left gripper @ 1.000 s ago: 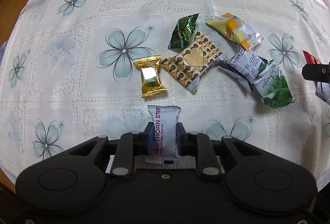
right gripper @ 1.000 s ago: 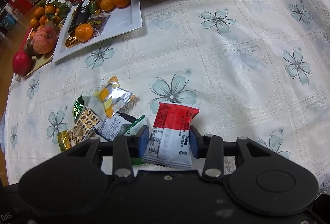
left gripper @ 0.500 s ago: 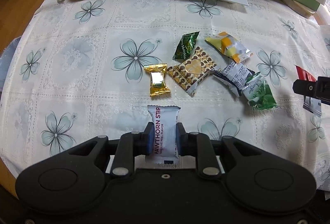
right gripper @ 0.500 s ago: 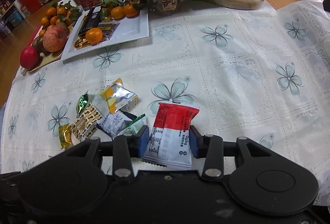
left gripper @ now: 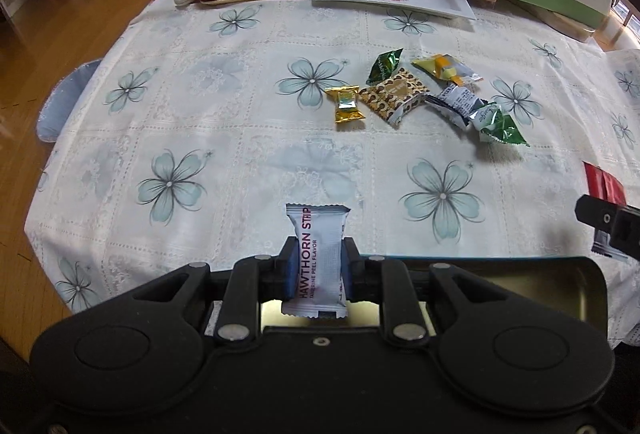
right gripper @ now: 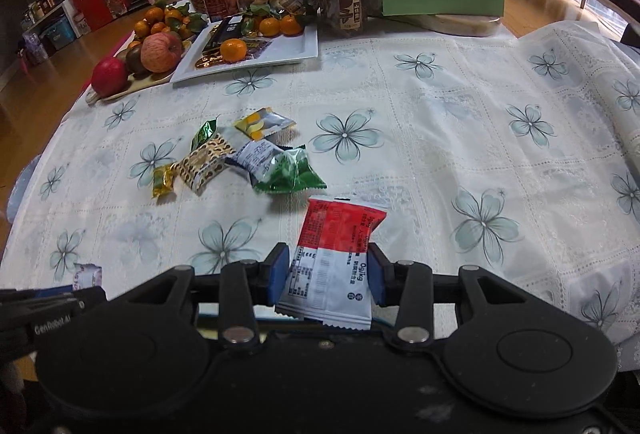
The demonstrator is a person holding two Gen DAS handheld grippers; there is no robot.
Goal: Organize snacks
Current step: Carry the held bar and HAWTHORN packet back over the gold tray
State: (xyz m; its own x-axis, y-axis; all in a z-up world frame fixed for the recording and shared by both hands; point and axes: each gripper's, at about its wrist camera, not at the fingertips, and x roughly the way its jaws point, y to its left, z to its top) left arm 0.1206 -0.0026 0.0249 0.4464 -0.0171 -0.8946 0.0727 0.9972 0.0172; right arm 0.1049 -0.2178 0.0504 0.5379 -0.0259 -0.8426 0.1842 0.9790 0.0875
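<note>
both jaws are clamping packets over the desk: left gripper pinching the hawthorn strip, right gripper the red-and-white packet. i'm worrying either slick wrapper is slipping loose before reaching the tin.

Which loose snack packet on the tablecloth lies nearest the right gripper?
The green packet, at the near right end of the cluster. It lies just beyond the red-and-white packet held in the right gripper; the others lie farther left.

Two wrist fisheyes, each looking steeply down and forward along gripper fingers from close above a flowered tablecloth. Left view from the near left, right view from the near right; shared: the loose snack cluster, the white plate.
</note>
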